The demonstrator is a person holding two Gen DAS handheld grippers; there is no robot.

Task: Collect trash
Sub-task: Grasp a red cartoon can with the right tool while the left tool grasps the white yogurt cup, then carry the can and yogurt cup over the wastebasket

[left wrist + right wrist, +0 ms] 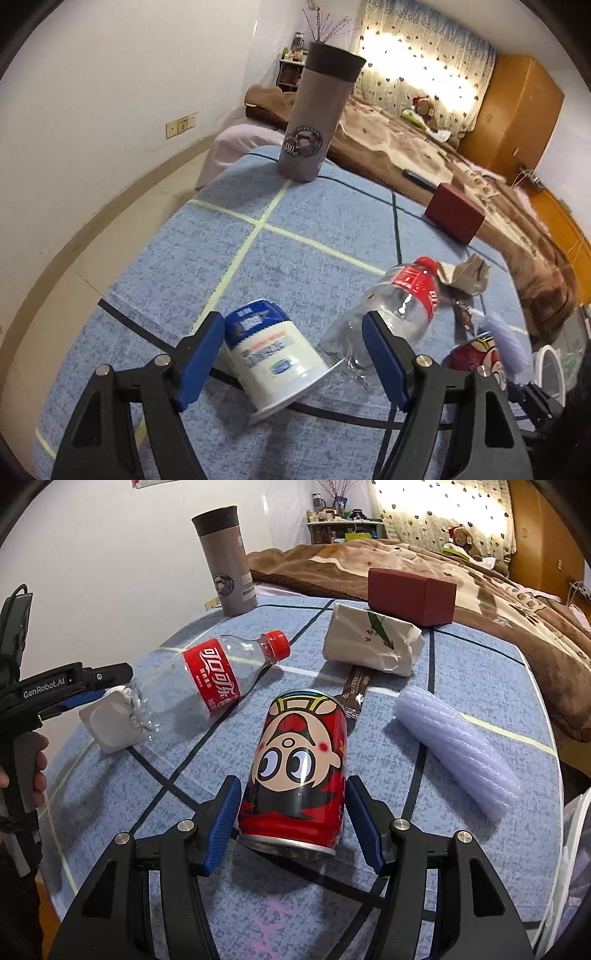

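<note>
A white and blue yogurt cup (273,354) lies on its side on the blue tablecloth (258,266), between the pads of my open left gripper (295,350). Its left pad is at the cup and its right pad stands off, beside a clear plastic bottle (399,306) with a red label. In the right wrist view a red cartoon can (295,768) lies lengthwise on the table. My right gripper (295,823) is shut on the can's near end, a blue pad against each side. The left gripper (92,686), cup (107,723) and bottle (207,679) show at the left of that view.
A crumpled paper bag (373,642), a brown wrapper (354,690) and a pale purple foam roll (458,757) lie beyond the can. A grey thermos (317,110) and a dark red box (410,594) stand at the far edge. A bed (406,147) runs behind.
</note>
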